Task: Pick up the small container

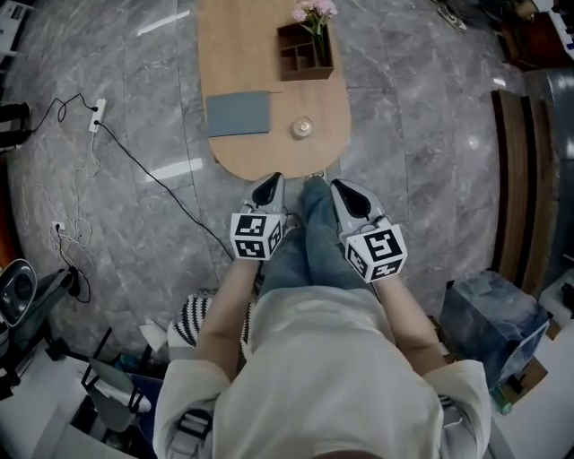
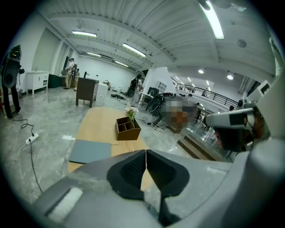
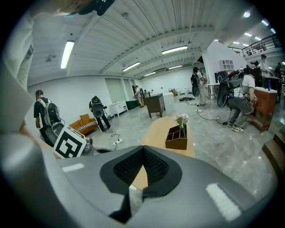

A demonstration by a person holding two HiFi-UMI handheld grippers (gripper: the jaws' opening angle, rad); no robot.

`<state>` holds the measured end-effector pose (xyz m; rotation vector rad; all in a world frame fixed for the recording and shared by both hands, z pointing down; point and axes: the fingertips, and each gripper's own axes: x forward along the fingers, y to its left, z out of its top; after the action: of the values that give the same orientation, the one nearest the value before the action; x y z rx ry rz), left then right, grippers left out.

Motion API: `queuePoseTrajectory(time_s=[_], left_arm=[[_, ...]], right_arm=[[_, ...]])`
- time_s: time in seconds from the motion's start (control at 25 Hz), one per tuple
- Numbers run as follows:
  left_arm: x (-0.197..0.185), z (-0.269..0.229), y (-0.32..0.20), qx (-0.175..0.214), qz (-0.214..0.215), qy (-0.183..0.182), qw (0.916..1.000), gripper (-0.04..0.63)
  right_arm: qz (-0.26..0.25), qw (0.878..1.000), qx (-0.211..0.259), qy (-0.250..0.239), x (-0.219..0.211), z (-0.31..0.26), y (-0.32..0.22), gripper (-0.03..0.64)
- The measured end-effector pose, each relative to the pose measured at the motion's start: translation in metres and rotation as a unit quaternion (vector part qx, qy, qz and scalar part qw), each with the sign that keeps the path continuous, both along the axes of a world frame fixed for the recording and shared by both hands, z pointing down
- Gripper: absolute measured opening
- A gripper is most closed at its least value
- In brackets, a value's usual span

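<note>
The small container (image 1: 302, 128), a round clear pot with a pale lid, stands near the close end of the oval wooden table (image 1: 242, 45). Both grippers hover short of that end, above the person's legs. My left gripper (image 1: 273, 179) is shut with nothing between its pads, to the near left of the container. My right gripper (image 1: 336, 186) is shut and empty too, to the near right. In the left gripper view the closed left gripper (image 2: 146, 151) blocks the table's near end, and the right gripper (image 3: 143, 148) does the same in its own view, so the container is hidden in both.
A grey mat (image 1: 238, 113) lies left of the container. A brown divided organiser (image 1: 303, 52) with pink flowers (image 1: 315, 11) stands farther back. A power strip with cable (image 1: 97, 115) lies on the marble floor at left. Wooden steps (image 1: 518, 179) are at right. People stand in the distance.
</note>
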<state>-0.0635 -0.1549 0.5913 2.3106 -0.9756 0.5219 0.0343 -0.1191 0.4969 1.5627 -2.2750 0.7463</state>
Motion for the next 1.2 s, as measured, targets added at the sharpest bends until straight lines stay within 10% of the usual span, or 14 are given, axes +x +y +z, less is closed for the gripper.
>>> queuePoseTrajectory(time_s=[0.32, 0.64, 1.2], left_arm=[[0.034, 0.067, -0.035, -0.023, 0.024, -0.027, 0.9991, 0.015], [0.063, 0.146, -0.055, -0.042, 0.059, -0.056, 0.9958, 0.252], [0.096, 0.242, -0.090, -0.007, 0.108, -0.124, 0.9863, 0.360]], right_arm=[[-0.005, 0.999, -0.029, -0.013, 0.029, 0.046, -0.040, -0.002], [-0.011, 0.998, -0.055, -0.034, 0.041, 0.096, -0.066, -0.002], [-0.008, 0.993, -0.103, -0.055, 0.056, 0.167, -0.072, -0.002]])
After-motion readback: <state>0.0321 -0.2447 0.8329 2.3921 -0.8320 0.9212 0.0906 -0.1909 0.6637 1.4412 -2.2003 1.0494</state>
